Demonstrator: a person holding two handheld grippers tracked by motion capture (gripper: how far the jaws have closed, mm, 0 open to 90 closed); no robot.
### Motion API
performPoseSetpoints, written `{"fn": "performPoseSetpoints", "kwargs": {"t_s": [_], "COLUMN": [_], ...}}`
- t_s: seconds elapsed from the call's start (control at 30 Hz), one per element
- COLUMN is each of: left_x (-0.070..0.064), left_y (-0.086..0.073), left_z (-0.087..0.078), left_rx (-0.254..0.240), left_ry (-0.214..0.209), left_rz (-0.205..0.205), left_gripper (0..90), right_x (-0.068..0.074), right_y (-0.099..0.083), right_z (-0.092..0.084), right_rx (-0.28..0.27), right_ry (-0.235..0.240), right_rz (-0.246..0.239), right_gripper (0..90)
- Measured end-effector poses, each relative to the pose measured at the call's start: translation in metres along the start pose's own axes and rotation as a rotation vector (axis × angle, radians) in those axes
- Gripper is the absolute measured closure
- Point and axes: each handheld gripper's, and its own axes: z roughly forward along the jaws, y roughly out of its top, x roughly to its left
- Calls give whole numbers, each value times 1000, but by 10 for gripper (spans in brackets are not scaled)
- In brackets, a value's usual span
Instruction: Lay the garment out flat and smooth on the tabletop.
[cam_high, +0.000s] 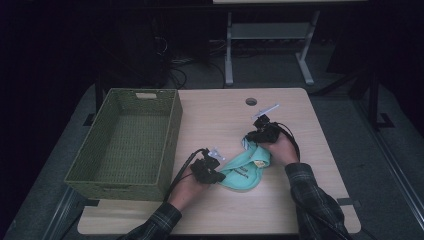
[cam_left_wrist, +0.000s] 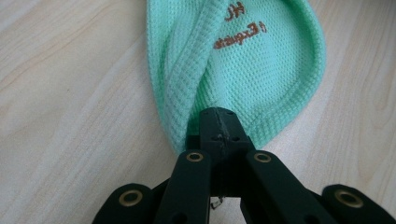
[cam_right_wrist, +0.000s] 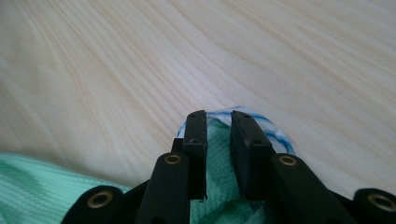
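We see a mint-green cloth (cam_high: 246, 169) lying on the pale wooden bench (cam_high: 305, 200), right of centre and toward the near edge, partly folded over itself with brown lettering on its upper face. The left claw (cam_high: 216, 176) sits at the cloth's near left end. In the left gripper view its jaws are pressed tight together on the ribbed hem of the cloth (cam_left_wrist: 243, 70), so this claw is clamped on the fabric. The right claw (cam_high: 252, 138) is at the cloth's far right end, tilted down toward the bench. In the right gripper view its two jaws stand a narrow gap apart with the cloth's corner (cam_right_wrist: 219, 154) between them, where a blue-and-white edging shows just past the tips. We cannot tell whether the pads actually press on the fabric there. A green woven basket (cam_high: 85, 165) stands on the left side of the bench, well apart from the cloth. Both sleeves are dark plaid and come in from the near edge.
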Motion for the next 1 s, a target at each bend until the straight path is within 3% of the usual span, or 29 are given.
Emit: {"fn": "performPoseSetpoints", "kwargs": {"t_s": [0.2,0.37,0.57,1.0], "left_x": [0,1,0,0], "left_y": [0,0,0,0], "left_z": [0,0,0,0], "left_rx": [6,0,-2,2], "left_ry": [3,2,-2,-2], "left_rz": [12,7,-3,4], "left_gripper": [898,898,898,898], "right_x": [1,1,-1,-4], "right_y": [-4,-4,-6,13], "right_z": [11,12,10,-14], "right_rx": [33,33,19,-77], "right_ry": [-33,-58,-39,-35], "right_rz": [-11,-22,-10,10], "right_gripper": [770,887,900,900]}}
